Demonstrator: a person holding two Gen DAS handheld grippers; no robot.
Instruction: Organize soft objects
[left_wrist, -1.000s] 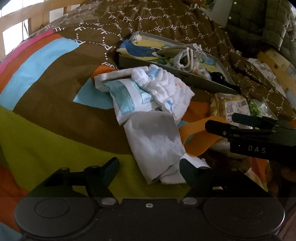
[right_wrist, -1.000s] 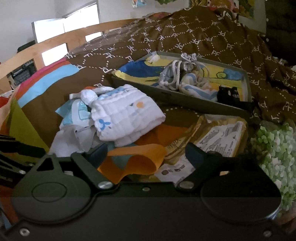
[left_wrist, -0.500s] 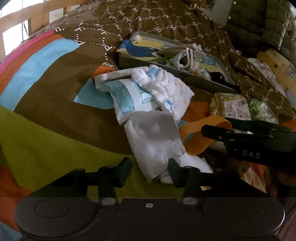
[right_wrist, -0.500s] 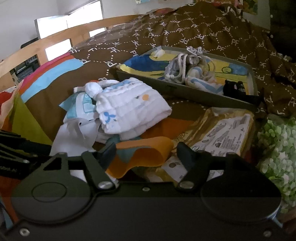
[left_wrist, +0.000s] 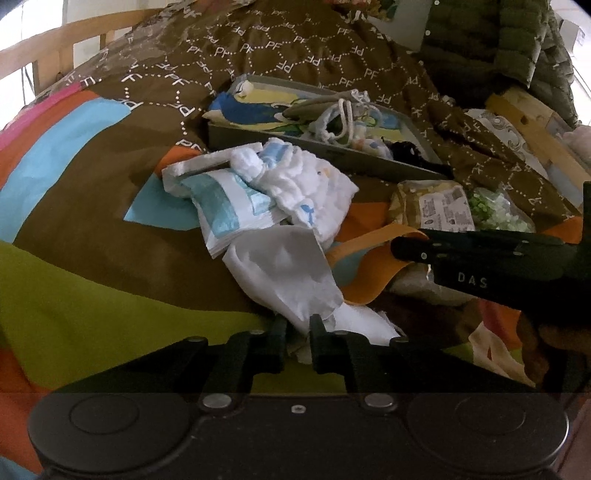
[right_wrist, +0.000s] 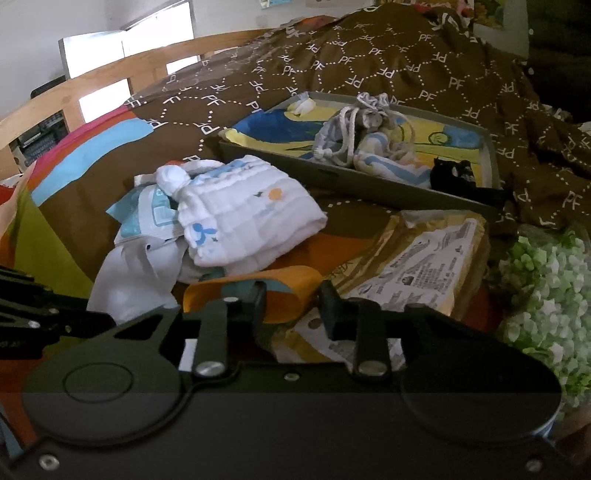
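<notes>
The left gripper (left_wrist: 297, 332), wide apart a second ago, is closing and now pinches the near edge of the white cloth (left_wrist: 284, 273) on the striped bedspread (left_wrist: 92, 295). The right gripper (right_wrist: 291, 295), also narrower than before, is closing around the orange fabric loop (right_wrist: 284, 286). "DAS" marks the right gripper; "PF" repeats across the brown duvet (right_wrist: 369, 62).

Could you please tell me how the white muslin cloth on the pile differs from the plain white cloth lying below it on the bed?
The muslin cloth is crinkled, with small blue and orange prints; the plain white cloth is smooth and unprinted. The muslin cloth lies untouched on the pile, while the plain white cloth's near edge sits between the closing jaws of the left tool. Both are soft, white and off the grey tray.
</notes>
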